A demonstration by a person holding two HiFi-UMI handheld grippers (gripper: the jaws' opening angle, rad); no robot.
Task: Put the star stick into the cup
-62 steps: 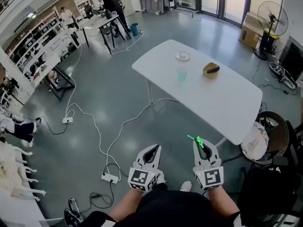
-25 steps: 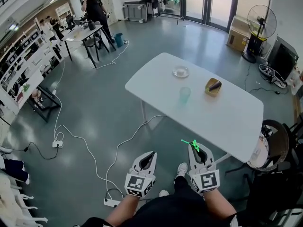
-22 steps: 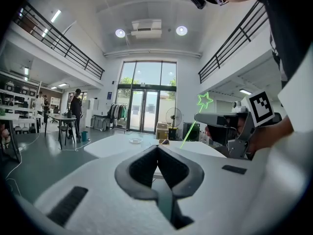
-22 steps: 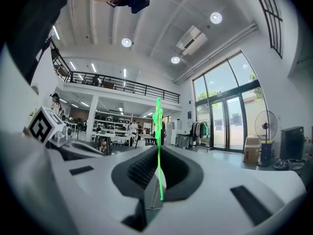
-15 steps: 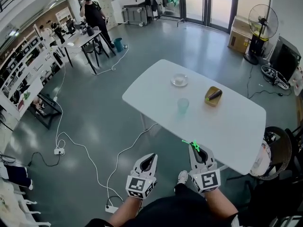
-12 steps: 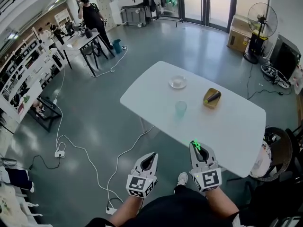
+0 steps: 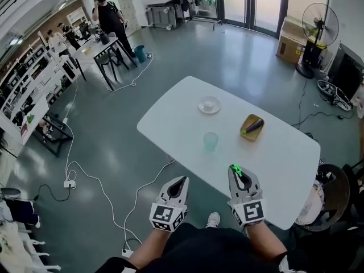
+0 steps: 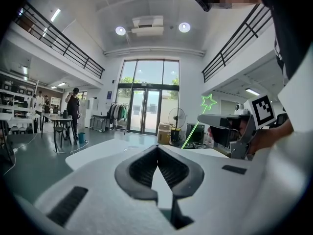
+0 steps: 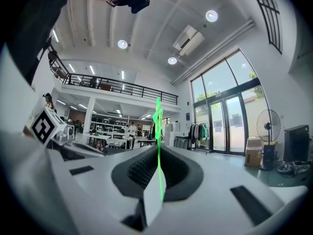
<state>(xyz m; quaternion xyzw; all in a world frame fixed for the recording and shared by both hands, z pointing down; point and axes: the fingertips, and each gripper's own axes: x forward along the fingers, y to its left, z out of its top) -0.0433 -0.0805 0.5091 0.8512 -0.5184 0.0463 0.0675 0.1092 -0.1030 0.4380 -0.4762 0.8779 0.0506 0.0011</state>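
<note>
One star stick (green), clamped.

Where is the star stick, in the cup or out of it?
Out: the star stick is clamped in the right tool, while the cup stands on the table, apart from it.

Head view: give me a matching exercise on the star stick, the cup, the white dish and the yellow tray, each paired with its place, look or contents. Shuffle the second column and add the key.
Column one
1. star stick
2. cup
3. white dish
4. yellow tray

Column two
A. on the table, beyond the cup
B. holds a dark object
C. clamped in the shut right gripper
D. teal and see-through, standing on the table

Pairs: 1-C, 2-D, 3-A, 4-B
</note>
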